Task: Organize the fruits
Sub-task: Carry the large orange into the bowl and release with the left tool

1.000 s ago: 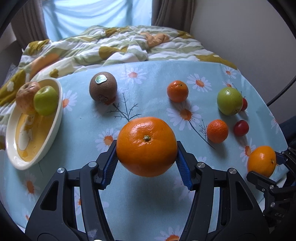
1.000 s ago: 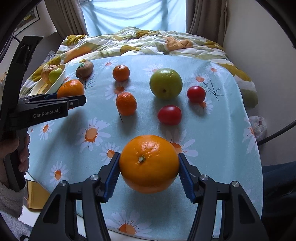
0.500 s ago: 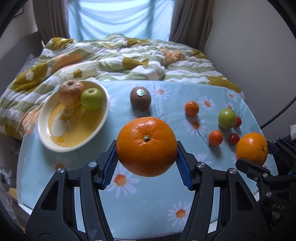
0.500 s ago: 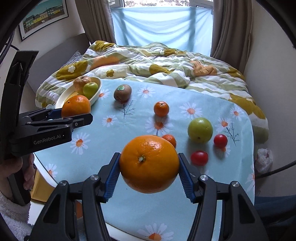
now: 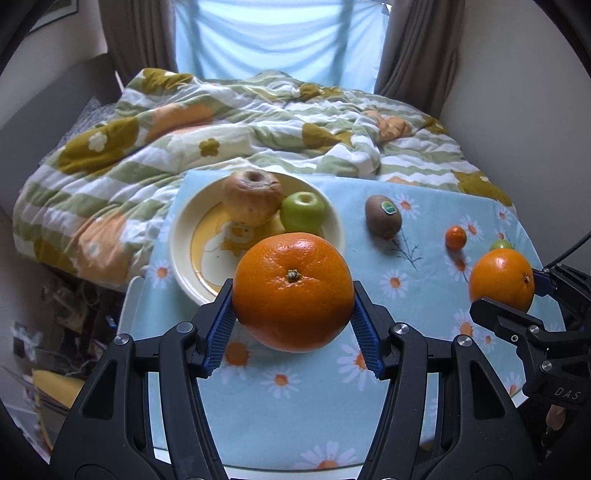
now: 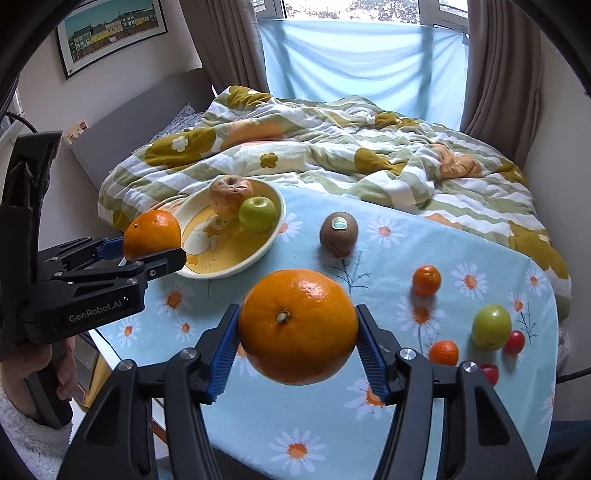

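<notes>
Oranges fill both claws. The left gripper (image 5: pixel 293 314) is clamped on a big orange (image 5: pixel 293 291), held in the air over the near rim of the bowl (image 5: pixel 184 236), its stem end facing the camera. The right gripper (image 6: pixel 297 349) is clamped on a second orange (image 6: pixel 298 326), held above the tablecloth (image 6: pixel 388 406), stem end likewise toward the lens and turned slightly left. Both are round, so neither shows a long axis.

Inside the cream and yellow bowl sit a wrinkled brown apple (image 5: pixel 253 201) and a green apple (image 5: pixel 303 211), touching. Just right of the bowl lies a kiwi (image 6: pixel 338 232), its sticker facing up. Farther right are two mandarins (image 6: pixel 426 280), well apart, then another green apple (image 6: pixel 491 326) with a cherry tomato (image 6: pixel 515 341) against it.

The pale blue cloth has a daisy print. Behind the table is a bed with a rumpled flowered quilt (image 6: pixel 332 147), then a window with brown curtains (image 6: pixel 495 74). A framed picture (image 6: pixel 110 29) hangs on the left wall.
</notes>
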Demonstrator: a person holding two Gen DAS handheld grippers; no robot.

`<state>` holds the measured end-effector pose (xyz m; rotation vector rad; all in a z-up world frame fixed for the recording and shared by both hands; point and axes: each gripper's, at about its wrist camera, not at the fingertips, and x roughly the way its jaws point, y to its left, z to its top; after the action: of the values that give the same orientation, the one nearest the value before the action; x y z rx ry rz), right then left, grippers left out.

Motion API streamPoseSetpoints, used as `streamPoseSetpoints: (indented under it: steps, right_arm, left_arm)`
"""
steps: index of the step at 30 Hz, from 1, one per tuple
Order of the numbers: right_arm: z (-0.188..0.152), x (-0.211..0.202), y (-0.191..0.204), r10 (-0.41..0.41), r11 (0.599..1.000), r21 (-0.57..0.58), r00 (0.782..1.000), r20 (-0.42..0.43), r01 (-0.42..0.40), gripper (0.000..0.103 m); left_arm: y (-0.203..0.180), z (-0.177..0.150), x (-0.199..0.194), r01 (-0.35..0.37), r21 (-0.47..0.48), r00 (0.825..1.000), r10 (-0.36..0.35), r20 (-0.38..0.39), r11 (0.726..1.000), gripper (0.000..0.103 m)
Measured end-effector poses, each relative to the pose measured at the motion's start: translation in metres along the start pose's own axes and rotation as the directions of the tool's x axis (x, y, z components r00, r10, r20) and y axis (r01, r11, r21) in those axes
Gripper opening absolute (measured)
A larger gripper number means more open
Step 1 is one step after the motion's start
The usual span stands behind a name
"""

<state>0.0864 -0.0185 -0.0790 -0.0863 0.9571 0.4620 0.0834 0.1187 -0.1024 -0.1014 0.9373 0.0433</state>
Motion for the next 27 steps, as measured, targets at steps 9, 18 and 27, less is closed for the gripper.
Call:
streamPoseSetpoints:
  steps: [9,18,27]
  right_arm:
    - [0.035,0.038,0.041,-0.001,0.999,0.039,1.000,-0.012,0.001,0.056]
    - [0.055,0.073,0.059,-0.034,0.994,0.099,0.999,-0.036,0.037,0.056]
    - [0.060,0.090,0.060,-0.077,0.985,0.153,0.995,-0.063,0.086,0.056]
  left_arm:
    - [0.063,0.031,0.027,0.017,0.006,1.000,-0.017,-0.016,1.000,0.065]
    - [0.095,0.049,0.074,0.074,0.058,0.995,-0.070,-0.069,0.996,0.065]
    - [0.091,0.051,0.116,0.099,0.191,0.991,-0.079,-0.107,0.977,0.065]
